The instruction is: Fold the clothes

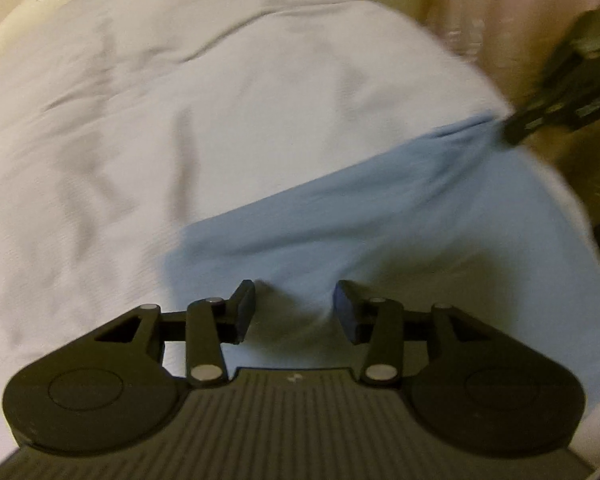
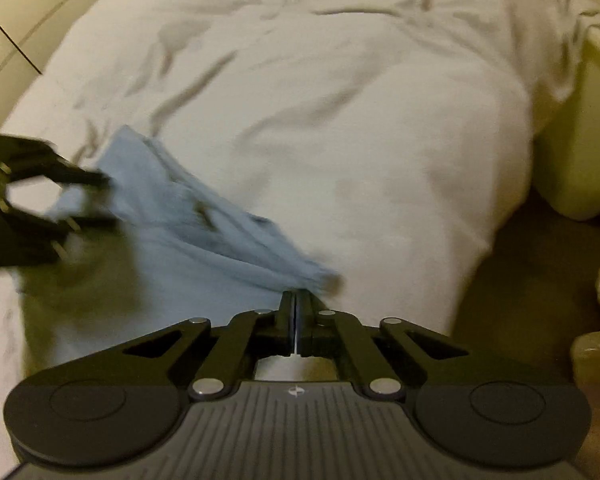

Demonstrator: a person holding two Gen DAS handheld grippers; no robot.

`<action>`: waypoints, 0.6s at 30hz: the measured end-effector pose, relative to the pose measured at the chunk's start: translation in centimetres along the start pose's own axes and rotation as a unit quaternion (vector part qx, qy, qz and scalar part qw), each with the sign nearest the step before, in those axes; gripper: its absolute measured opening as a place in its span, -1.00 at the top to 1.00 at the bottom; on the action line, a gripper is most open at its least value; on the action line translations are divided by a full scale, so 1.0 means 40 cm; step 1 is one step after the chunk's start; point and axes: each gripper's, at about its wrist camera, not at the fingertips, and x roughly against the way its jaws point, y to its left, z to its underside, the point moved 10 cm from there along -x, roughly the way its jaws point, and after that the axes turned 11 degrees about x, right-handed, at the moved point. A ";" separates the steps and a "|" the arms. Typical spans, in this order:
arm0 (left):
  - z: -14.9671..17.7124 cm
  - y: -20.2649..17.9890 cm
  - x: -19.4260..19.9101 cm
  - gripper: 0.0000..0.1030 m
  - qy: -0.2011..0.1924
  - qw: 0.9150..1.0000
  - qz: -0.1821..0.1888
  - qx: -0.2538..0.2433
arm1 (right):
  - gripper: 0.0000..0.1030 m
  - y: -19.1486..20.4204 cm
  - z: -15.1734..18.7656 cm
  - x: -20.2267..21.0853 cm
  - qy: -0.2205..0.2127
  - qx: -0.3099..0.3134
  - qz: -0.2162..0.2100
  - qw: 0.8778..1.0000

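The light blue cloth garment point(image 1: 340, 216) lies on the wrinkled white bed sheet point(image 1: 148, 128), stretched between the two tools. The left gripper point(image 1: 294, 312) has its jaws spread apart, with a raised fold of the blue fabric sitting in the gap between them and no grip shown on it. The right gripper point(image 2: 296, 304) has its jaws pressed together, pinching a bunched edge of the garment right at their tips; from there the cloth runs away to the left of those jaws in rumpled folds toward the left tool. In the left wrist view the right gripper shows at the far upper right, its tips touching a corner of the blue fabric. The sheet covers a bed that fills most of both views, creased ahead of the jaws. Beyond the right jaws, to their right, stands a pale cream side panel point(image 2: 572, 128), with dim brown floor point(image 2: 532, 280) below it. Both views are blurred.
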 end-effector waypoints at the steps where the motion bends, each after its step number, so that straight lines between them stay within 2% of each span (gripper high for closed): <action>1: 0.012 0.033 0.014 0.23 0.001 1.000 -0.013 0.011 | 0.71 -0.011 0.007 0.016 0.001 -0.001 0.004 1.000; 4: 0.070 0.130 0.077 0.28 0.002 0.997 -0.048 0.064 | 0.71 0.017 0.013 0.058 -0.012 0.015 -0.004 1.000; 8: 0.171 0.210 0.167 0.29 0.006 0.985 -0.078 0.151 | 0.71 0.117 0.022 0.088 -0.022 0.048 -0.039 0.998; 10: 0.216 0.204 0.198 0.29 0.005 0.979 -0.072 0.189 | 0.71 0.190 0.028 0.076 -0.020 0.064 -0.067 0.996; 13: 0.262 0.162 0.205 0.29 0.011 0.972 -0.046 0.232 | 0.71 0.298 0.039 0.048 -0.010 0.089 -0.104 0.991; 16: 0.297 0.123 0.160 0.31 0.027 0.973 -0.039 0.226 | 0.70 0.389 0.058 0.012 0.007 0.120 -0.132 0.984; 18: 0.320 0.135 0.124 0.31 0.034 0.972 -0.042 0.228 | 0.70 0.413 0.084 -0.012 0.023 0.132 -0.134 0.982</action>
